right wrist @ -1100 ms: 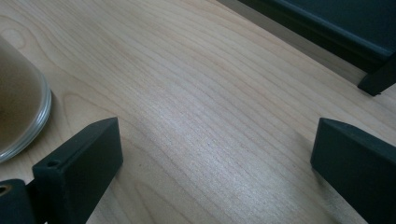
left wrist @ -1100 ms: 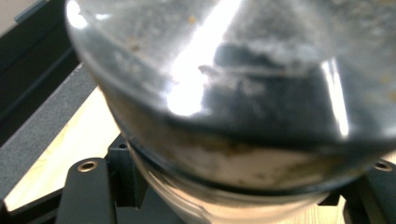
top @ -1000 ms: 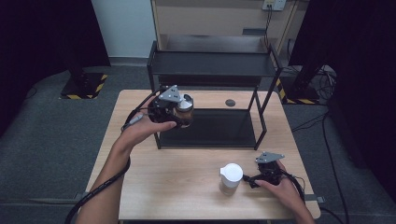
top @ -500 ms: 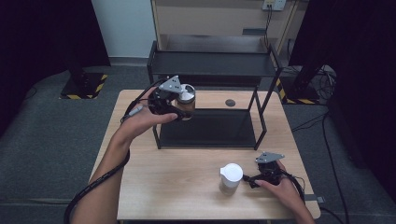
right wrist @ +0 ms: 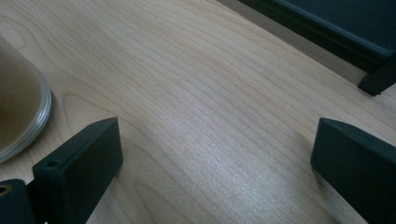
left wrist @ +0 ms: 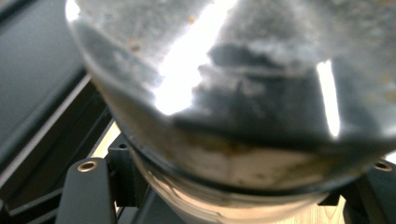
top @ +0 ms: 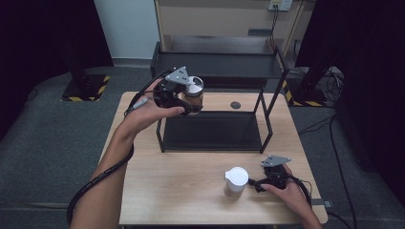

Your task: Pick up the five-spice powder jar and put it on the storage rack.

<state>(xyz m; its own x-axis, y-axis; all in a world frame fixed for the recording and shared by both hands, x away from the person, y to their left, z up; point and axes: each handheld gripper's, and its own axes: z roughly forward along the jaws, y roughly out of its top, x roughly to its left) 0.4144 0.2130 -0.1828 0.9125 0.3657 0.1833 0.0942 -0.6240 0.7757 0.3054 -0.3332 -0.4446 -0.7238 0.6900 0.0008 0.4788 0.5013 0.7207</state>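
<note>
High view: left gripper (top: 190, 102) clamps a jar (top: 194, 93) with a white lid, carried clear of the table (top: 143, 191) at the near-left corner of the black rack (top: 215, 67).
Jar axis: upright, lid uppermost, jaws across its lower body.
Relation for the coming move: top shelf of the rack lies just beyond and to the right of the jar, near lid level.
Left gripper view: glass wall of the jar (left wrist: 233, 102) pressed between the jaws.
Right gripper (top: 260, 182): jaws apart and empty, resting on the table just beside a second white-lidded jar (top: 236, 181).
Nearer hand: left, by far.
</note>
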